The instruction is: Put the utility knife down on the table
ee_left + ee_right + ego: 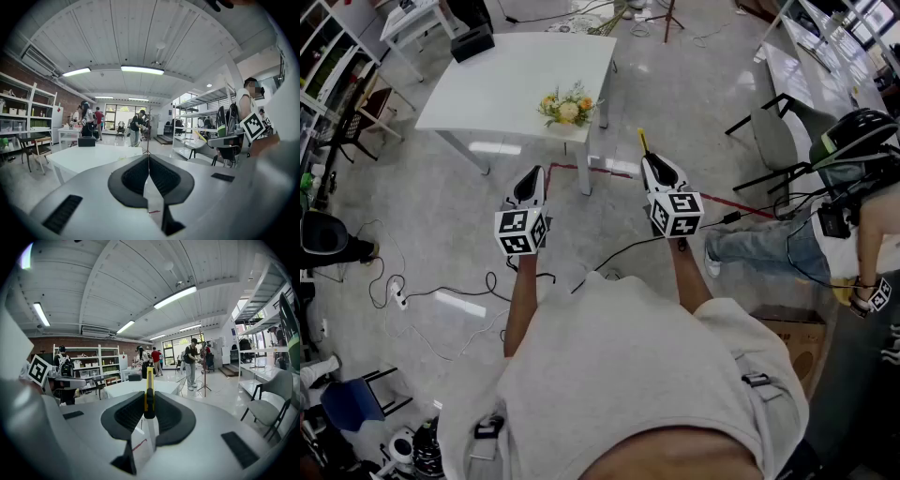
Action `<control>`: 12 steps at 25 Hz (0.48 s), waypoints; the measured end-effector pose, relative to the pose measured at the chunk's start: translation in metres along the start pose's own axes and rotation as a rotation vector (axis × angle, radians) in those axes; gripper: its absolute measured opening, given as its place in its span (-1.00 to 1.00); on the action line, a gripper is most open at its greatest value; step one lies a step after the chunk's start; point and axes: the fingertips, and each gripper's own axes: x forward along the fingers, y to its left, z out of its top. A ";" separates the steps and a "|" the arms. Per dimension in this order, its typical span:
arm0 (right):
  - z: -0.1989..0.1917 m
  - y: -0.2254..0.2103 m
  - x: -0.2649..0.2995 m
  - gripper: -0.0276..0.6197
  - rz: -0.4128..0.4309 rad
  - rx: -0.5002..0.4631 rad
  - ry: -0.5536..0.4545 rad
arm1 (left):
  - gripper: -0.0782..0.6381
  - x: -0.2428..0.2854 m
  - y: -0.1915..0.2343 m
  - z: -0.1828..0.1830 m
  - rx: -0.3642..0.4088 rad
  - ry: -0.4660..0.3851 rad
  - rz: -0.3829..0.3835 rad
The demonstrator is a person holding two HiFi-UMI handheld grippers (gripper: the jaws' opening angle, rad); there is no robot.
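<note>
**A:** How far along is the putting-down?

**B:** It hasn't begun, by my reading. The right gripper, grey with black ribbed pads, is clamped on the slim yellow utility knife with a black slider. The knife stands on edge between the pads and pokes out ahead of them.

**A:** Where is the knife relative to the white rectangular table?

**B:** Short of it. In the head view the right gripper hangs over the floor just off the table's near right corner, and the knife points past that corner. Nothing touches the tabletop.

**A:** What about the other claw?

**B:** The left gripper has its pads pressed together with nothing between them. It also sits short of the table's near edge.

**A:** Is there room on the table?

**B:** There's a small bunch of yellow and orange flowers by the near edge and a black box at the far end, with bare white between. What's left is to carry the knife over the top, lower it, and open the pads.
</note>
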 end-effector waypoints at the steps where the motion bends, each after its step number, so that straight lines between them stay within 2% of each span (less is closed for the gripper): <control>1: 0.000 -0.001 -0.001 -0.66 -0.001 -0.001 0.001 | -0.72 0.000 -0.001 0.000 0.000 0.000 0.000; 6: 0.001 -0.008 -0.006 -0.66 -0.005 0.029 -0.014 | -0.72 0.002 -0.008 0.000 -0.001 0.000 -0.001; 12: 0.003 -0.014 -0.002 -0.66 0.007 0.016 -0.013 | -0.72 0.012 -0.014 0.006 0.002 -0.008 0.002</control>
